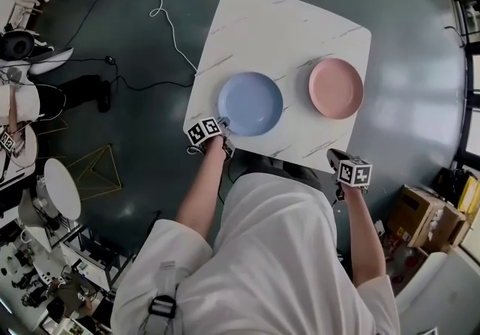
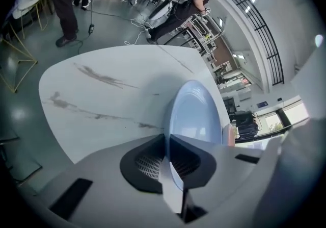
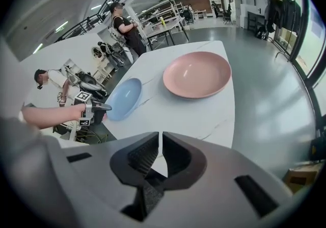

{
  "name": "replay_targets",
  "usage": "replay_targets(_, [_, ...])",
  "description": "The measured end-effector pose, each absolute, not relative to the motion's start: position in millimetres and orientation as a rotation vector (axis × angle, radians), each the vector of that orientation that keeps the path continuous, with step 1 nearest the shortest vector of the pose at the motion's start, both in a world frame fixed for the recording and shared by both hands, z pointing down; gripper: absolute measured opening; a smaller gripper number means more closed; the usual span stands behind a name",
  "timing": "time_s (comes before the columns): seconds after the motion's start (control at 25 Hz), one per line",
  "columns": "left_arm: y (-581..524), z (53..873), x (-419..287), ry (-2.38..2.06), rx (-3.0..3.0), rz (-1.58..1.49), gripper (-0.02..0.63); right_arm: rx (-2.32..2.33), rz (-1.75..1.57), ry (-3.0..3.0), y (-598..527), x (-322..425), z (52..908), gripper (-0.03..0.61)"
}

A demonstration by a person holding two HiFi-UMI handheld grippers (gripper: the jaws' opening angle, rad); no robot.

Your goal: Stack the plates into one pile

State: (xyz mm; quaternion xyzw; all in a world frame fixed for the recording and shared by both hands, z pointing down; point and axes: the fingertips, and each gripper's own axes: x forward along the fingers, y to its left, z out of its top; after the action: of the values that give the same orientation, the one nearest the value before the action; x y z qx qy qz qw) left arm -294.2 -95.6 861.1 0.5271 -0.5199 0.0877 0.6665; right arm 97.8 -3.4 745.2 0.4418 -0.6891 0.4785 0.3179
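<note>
Left gripper (image 1: 223, 127) is clamping the blue plate (image 1: 251, 103) at its near rim.
Pink plate (image 1: 336, 88) is lying right of it; right gripper (image 1: 334, 155), closed and empty, is hovering lower right.

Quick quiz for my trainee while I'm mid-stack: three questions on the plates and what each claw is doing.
1. True or false: the plates are already in one pile.
2. What does the left claw grip? A) the blue plate by its rim B) the pink plate C) nothing
3. Fill in: the right claw is ___ and empty.
Key: 1 false, the blue plate and pink plate lie apart, side by side on the table. 2 A. 3 shut.
</note>
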Motion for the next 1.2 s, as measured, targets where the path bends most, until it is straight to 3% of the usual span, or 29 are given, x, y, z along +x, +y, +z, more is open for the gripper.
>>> replay_targets(0.52, [-90.8, 833.7, -267.0, -1.141, 1.267, 0.197, 0.034, 1.260, 1.286, -1.806, 16.9, 146.3, 745.5, 0.038])
replay_targets(1.2, [-128.4, 785.0, -176.9, -1.051, 1.343, 0.185, 0.037, 1.257, 1.290, -1.801, 40.0, 181.6, 762.0, 0.038])
